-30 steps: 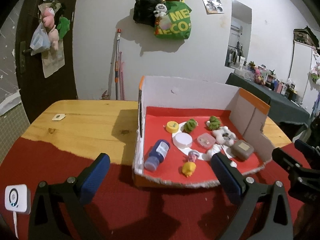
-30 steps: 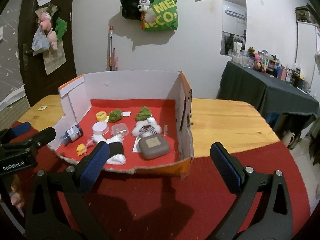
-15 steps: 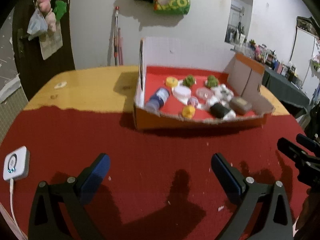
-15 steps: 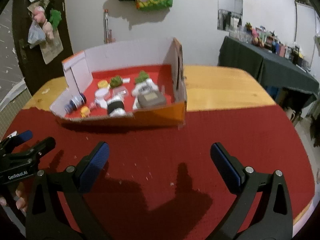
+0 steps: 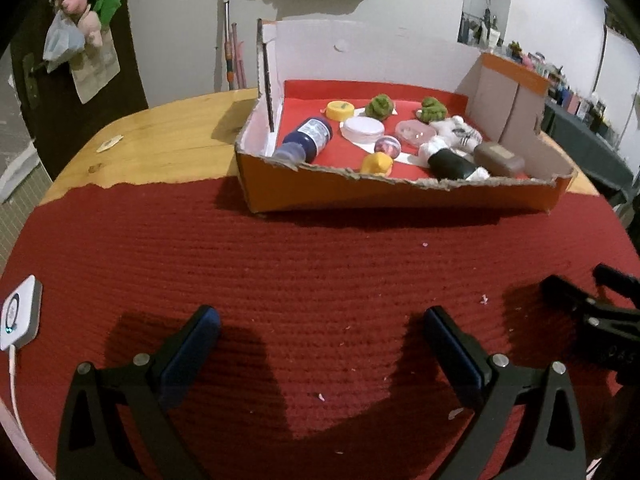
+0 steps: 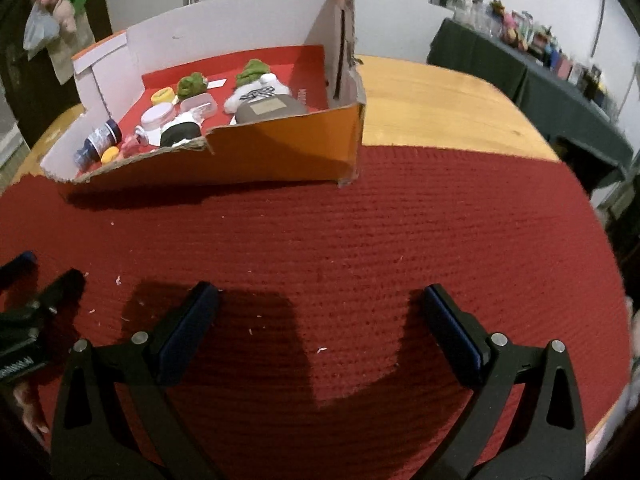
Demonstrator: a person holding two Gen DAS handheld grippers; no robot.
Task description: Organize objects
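Observation:
An open cardboard box with orange outer walls and a red floor stands on the table; it also shows in the right wrist view. Inside lie a blue bottle, a yellow cap, a white round lid, two green fuzzy toys, a clear pink case, a yellow duck, a black-and-white plush and a brown case. My left gripper is open and empty, low over the red mat well short of the box. My right gripper is open and empty, likewise.
A red knitted mat covers the near part of the wooden table. A small white device with a cable lies at the mat's left edge. A dark-clothed side table with small items stands at the right.
Both grippers have pulled back from the box and dropped lower toward the red mat. The box now looks farther away. Both stay open and empty.

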